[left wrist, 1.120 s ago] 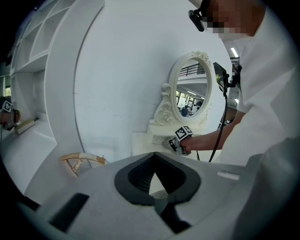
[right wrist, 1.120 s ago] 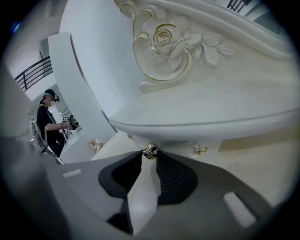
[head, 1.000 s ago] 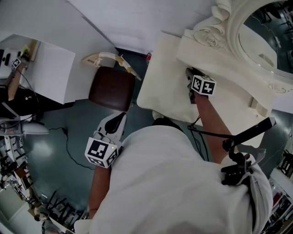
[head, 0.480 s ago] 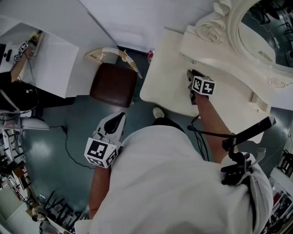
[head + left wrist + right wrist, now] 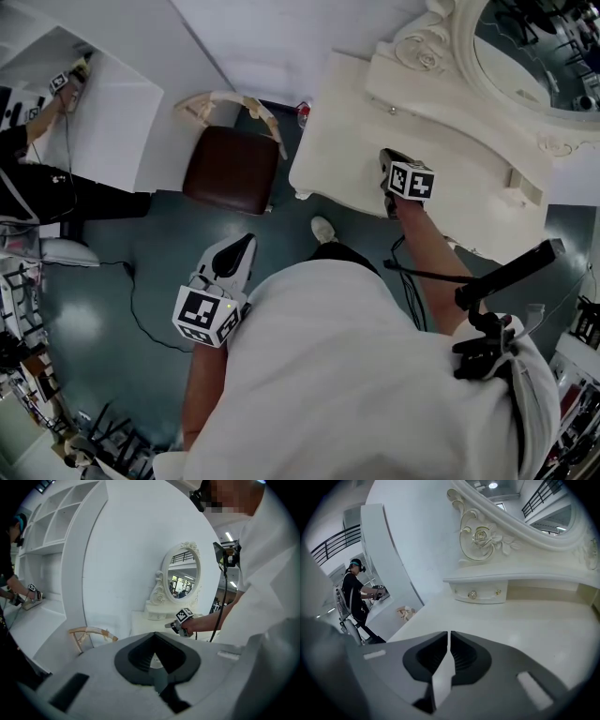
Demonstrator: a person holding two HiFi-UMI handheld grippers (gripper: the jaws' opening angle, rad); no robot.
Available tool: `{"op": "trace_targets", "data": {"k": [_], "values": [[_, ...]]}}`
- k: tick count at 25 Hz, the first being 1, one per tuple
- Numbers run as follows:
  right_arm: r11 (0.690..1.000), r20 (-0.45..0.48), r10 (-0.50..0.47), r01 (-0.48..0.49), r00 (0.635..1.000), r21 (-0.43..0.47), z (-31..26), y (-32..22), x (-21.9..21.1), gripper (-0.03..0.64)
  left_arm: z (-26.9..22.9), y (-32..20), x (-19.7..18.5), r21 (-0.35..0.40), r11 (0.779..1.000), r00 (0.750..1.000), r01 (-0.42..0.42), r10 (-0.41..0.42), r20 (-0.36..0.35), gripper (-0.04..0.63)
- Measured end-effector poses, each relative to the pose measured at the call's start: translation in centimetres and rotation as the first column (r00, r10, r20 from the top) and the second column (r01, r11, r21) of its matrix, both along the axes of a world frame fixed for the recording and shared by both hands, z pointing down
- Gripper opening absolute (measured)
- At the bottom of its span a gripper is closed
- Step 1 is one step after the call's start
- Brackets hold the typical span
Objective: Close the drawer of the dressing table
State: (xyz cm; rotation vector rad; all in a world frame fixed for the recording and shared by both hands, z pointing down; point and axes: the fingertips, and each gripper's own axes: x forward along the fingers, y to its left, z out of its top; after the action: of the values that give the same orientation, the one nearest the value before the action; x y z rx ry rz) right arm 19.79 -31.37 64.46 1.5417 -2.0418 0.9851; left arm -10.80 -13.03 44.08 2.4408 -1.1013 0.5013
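Note:
The cream dressing table stands at the upper right, its oval mirror behind a raised shelf. The right gripper view shows a small drawer front with knobs sitting flush under that shelf. My right gripper hovers over the bare table top, a little back from the shelf. Its jaws are closing to a thin slit with nothing between them. My left gripper hangs over the floor beside my body, fingertips together and empty. It points toward the table.
A brown-seated stool with a curved wooden back stands left of the table. Another person works at white shelving on the far left. Cables lie on the grey-green floor.
My right gripper has drawn back from the raised shelf across the table top, and the table now sits farther from my body. The left gripper keeps its place beside me.

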Motion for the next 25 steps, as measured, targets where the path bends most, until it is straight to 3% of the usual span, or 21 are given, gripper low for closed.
{"op": "trace_targets", "data": {"k": [3, 25], "values": [[1.000, -0.004, -0.010, 0.010, 1.000, -0.003, -0.6, 2.4, -1.2, 0.002, 0.0, 1.9, -0.9, 0.004, 1.000, 1.000, -0.006, 0.006, -0.012, 0.003], [0.984, -0.026, -0.176, 0.177, 0.984, 0.035, -5.1, 21.0, -12.2, 0.000, 0.1, 16.5, -7.5, 0.045, 0.998, 0.997, -0.050, 0.053, -0.052, 0.002]]}}
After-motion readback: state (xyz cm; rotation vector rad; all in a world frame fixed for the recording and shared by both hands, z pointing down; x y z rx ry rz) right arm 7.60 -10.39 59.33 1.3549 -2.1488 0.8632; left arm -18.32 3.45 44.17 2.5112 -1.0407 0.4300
